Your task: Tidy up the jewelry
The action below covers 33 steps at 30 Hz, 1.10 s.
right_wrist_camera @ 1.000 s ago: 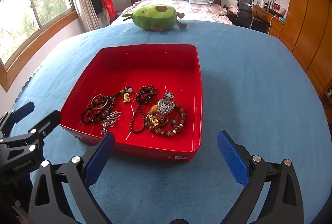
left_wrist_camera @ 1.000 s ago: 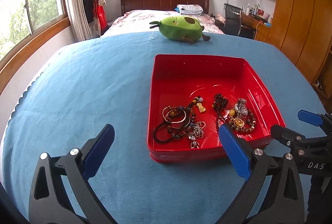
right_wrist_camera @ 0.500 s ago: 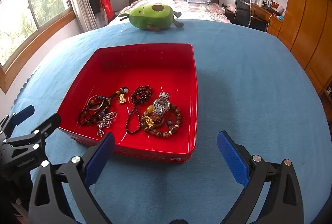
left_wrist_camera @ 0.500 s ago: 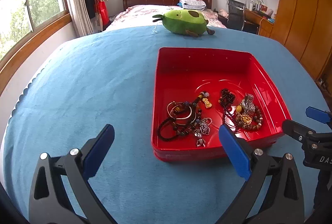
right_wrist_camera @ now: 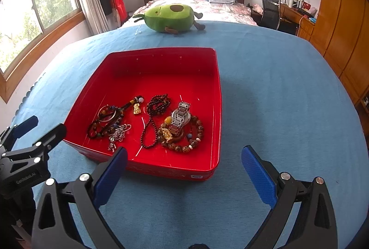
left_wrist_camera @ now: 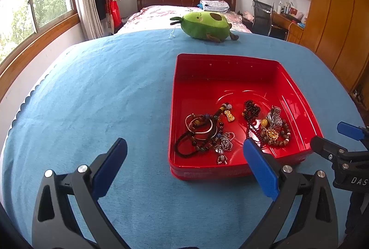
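A red tray point(left_wrist_camera: 230, 60) point(right_wrist_camera: 216, 92) sits on the blue cloth and holds the jewelry. On its left lie dark bead strands with silver bangles point(left_wrist_camera: 200, 127) point(right_wrist_camera: 106, 117) and a silver chain point(left_wrist_camera: 223, 145) point(right_wrist_camera: 118, 132). A dark bead necklace point(left_wrist_camera: 251, 108) point(right_wrist_camera: 156, 103), a metal watch point(left_wrist_camera: 274, 117) point(right_wrist_camera: 181, 116) and a wooden bead bracelet point(right_wrist_camera: 193, 140) lie on its right. My left gripper point(left_wrist_camera: 184, 152) is open and empty, in front of the tray's near left corner. My right gripper point(right_wrist_camera: 184, 160) is open and empty at the tray's near edge.
A green avocado plush toy point(left_wrist_camera: 205, 24) point(right_wrist_camera: 170, 17) lies at the far edge of the blue cloth point(left_wrist_camera: 92, 99) point(right_wrist_camera: 288, 99). A bed, a desk with a chair and wooden wardrobes stand beyond. The other gripper shows at each view's side, the right one point(left_wrist_camera: 341, 143) and the left one point(right_wrist_camera: 34, 131).
Both grippers have drawn back and risen a little from the tray, so it sits farther off in both views. Both stay open. The jewelry has not moved.
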### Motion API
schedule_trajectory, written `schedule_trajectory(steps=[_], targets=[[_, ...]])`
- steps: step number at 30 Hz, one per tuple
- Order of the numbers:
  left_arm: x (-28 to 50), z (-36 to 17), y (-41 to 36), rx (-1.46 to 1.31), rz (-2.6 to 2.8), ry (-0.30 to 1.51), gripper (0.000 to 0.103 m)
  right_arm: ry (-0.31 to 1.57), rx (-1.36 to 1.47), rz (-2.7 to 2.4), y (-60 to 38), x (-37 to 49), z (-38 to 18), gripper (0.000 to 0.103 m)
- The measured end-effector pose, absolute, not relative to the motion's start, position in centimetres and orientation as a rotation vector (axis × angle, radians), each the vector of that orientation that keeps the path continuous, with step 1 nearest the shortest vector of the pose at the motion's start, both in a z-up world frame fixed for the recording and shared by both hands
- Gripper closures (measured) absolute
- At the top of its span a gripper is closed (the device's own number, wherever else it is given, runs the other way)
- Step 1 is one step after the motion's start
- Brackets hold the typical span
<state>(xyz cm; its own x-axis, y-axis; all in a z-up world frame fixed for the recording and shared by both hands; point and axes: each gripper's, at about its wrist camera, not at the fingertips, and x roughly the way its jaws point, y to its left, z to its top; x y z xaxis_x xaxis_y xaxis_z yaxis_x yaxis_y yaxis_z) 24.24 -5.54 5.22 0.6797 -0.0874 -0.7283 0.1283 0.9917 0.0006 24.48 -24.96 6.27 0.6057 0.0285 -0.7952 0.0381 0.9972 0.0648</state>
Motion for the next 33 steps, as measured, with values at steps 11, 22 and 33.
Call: schedule_trajectory(steps=[11, 22, 33], targets=[[24.38, 5.21, -5.43, 0.050, -0.120, 0.819, 0.003, 0.923, 0.076, -0.003, -24.81, 24.58, 6.07, 0.004], [24.51, 5.27, -5.44, 0.052, -0.116, 0.816, 0.003, 0.925, 0.075, -0.003, -24.78, 24.56, 6.02, 0.004], [24.54, 5.22, -5.50, 0.054, -0.116, 0.818, 0.003, 0.929, 0.071, -0.001, -24.69, 24.59, 5.87, 0.004]])
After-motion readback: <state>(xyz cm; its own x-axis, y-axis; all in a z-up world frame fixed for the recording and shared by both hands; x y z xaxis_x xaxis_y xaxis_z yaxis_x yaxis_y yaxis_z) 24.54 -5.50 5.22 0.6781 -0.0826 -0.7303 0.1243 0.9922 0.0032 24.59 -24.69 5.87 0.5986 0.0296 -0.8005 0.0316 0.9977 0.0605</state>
